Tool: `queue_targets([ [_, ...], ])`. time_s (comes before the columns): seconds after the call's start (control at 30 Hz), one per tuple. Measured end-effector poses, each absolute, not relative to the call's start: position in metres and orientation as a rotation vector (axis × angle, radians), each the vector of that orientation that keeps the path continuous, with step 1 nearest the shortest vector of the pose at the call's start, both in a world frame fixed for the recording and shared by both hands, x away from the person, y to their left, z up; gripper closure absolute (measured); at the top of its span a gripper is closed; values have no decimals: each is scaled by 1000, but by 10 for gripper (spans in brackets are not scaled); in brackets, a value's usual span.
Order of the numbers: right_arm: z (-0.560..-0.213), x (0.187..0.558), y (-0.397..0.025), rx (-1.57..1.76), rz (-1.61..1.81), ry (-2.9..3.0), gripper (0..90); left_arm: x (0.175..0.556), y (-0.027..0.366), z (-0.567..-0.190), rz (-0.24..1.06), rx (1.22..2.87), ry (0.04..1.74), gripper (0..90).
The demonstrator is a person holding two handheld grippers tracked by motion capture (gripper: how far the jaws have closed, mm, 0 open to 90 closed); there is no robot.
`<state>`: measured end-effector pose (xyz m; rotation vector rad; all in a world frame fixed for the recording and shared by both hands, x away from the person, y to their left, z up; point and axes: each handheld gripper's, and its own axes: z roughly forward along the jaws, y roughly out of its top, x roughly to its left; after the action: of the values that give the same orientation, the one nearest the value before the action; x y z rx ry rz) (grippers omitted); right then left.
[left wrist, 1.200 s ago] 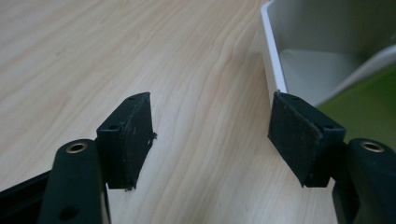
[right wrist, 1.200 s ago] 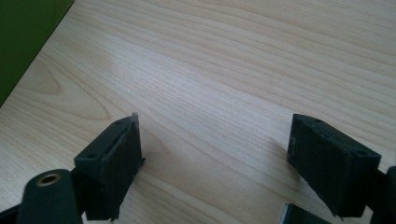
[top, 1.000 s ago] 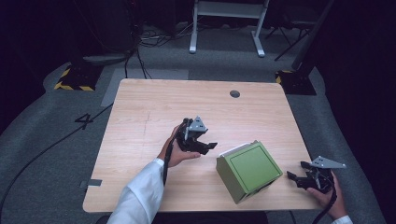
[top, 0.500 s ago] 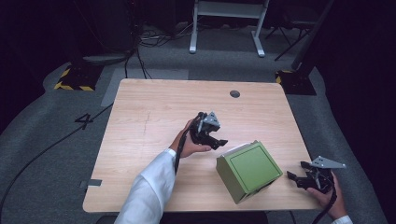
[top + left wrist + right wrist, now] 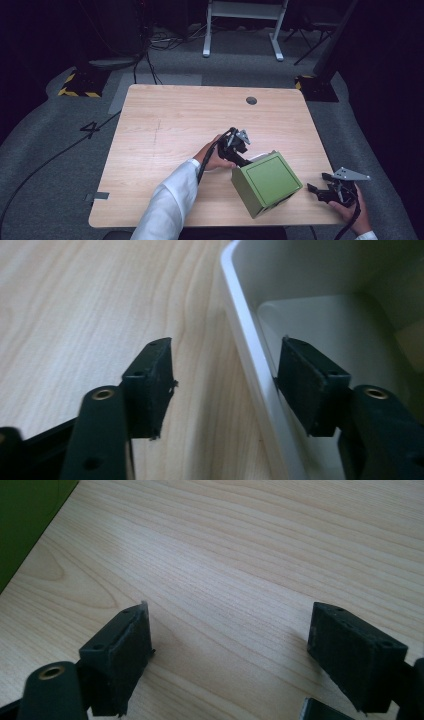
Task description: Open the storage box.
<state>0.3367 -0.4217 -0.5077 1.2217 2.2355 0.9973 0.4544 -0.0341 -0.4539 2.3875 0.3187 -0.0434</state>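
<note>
We see the left forearm in a white sleeve (image 5: pixel 167 200) reach forward and rightward across the wooden table (image 5: pixel 165 125). The left gripper (image 5: pixel 243 156) has its jaws spread wide, straddling the white rim (image 5: pixel 245 340) of the green box (image 5: pixel 267 182), one jaw inside. At the table's right edge, the right gripper (image 5: pixel 320 190) hovers low, jaws apart and empty.

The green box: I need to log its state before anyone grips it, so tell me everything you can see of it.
The green box lies tipped on its side near the table's front right, a flat olive-green face turned upward. Its open mouth faces the left gripper; the inside looks smooth and white, seemingly empty. The open jaws straddle its white rim, one inside, one outside, not yet closed. The right gripper hovers open, apart from it.
</note>
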Motion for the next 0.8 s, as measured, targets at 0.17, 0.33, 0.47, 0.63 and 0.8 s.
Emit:
queue_targets([
  [0.17,-508,337,-422,1222,997,2235,175,456,-34,-455,-72,2389,280,511],
  [0.33,-508,337,-422,1222,997,2235,176,462,-27,-453,-60,2393,299,542],
  [0.47,-508,337,-422,1221,997,2235,176,470,-16,-454,-37,2373,344,583],
  [0.63,-508,337,-422,1221,997,2235,176,478,-1,-455,3,2349,411,652],
  [0.8,-508,337,-422,1221,997,2235,175,486,13,-457,31,2309,465,640],
])
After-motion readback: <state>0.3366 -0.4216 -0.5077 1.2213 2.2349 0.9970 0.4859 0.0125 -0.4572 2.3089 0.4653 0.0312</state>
